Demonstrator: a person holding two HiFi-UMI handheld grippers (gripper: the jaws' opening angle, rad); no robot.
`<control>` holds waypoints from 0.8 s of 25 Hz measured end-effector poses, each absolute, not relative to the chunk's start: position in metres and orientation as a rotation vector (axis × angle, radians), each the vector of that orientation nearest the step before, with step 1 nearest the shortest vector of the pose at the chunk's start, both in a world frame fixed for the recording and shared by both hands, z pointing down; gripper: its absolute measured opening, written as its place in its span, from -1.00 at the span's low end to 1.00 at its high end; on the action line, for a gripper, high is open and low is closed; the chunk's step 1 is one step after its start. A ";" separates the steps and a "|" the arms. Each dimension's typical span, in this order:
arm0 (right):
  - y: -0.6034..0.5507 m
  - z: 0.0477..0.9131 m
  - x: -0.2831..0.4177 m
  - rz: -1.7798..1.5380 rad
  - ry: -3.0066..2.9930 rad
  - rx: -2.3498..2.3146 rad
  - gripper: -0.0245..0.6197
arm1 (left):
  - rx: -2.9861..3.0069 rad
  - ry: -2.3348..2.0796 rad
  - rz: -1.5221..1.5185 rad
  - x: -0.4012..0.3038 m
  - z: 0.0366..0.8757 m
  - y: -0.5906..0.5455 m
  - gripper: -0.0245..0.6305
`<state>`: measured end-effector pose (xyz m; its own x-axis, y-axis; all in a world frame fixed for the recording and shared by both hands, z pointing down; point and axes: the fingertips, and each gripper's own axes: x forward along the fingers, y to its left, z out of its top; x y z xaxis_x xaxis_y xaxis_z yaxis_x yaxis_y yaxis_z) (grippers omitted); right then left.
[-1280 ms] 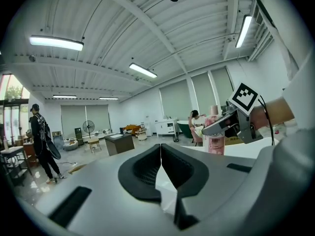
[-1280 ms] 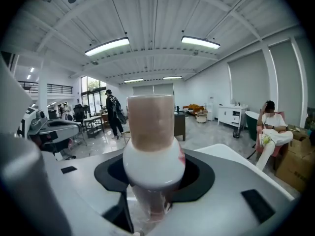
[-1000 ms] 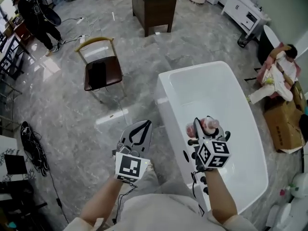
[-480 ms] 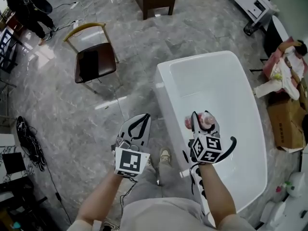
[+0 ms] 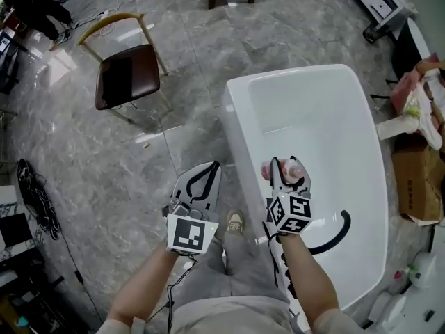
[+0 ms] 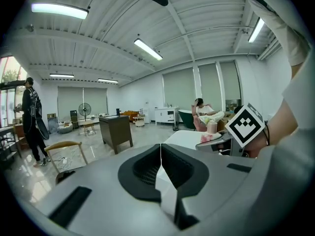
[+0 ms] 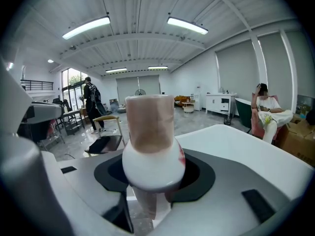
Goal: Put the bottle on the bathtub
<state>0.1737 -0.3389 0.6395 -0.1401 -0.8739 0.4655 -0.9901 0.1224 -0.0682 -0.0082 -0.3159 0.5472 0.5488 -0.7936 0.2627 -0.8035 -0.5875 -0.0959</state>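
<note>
A small white bottle with a pink-brown cap (image 7: 150,146) stands upright between the jaws of my right gripper (image 5: 286,177), which is shut on it. In the head view the bottle (image 5: 295,170) hangs over the near left part of the white bathtub (image 5: 361,158), just inside its left rim. My left gripper (image 5: 199,186) is held over the grey floor left of the tub, jaws closed together with nothing between them. The left gripper view shows the bottle (image 6: 212,129) and the right gripper's marker cube at the right.
A brown chair (image 5: 125,78) with a wooden frame stands on the marble floor at upper left. A dark cabinet (image 6: 115,130) is farther back. A person in black (image 6: 31,119) stands at far left. A seated person (image 7: 266,114) and cardboard boxes (image 5: 415,179) are right of the tub.
The view has advanced toward the tub. My right gripper with the bottle now sits farther over the tub's inside. The left gripper keeps its place beside it.
</note>
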 end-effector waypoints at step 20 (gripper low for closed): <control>-0.350 0.732 0.166 0.474 -2.042 1.736 -0.18 | 2.632 -1.254 0.575 -0.005 0.646 -0.331 -0.86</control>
<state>0.1662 -0.3498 0.7319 -0.1350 -0.8447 0.5179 -0.9865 0.1635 0.0095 -0.0047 -0.3309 0.6459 0.5722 -0.7092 0.4117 -0.7746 -0.6323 -0.0125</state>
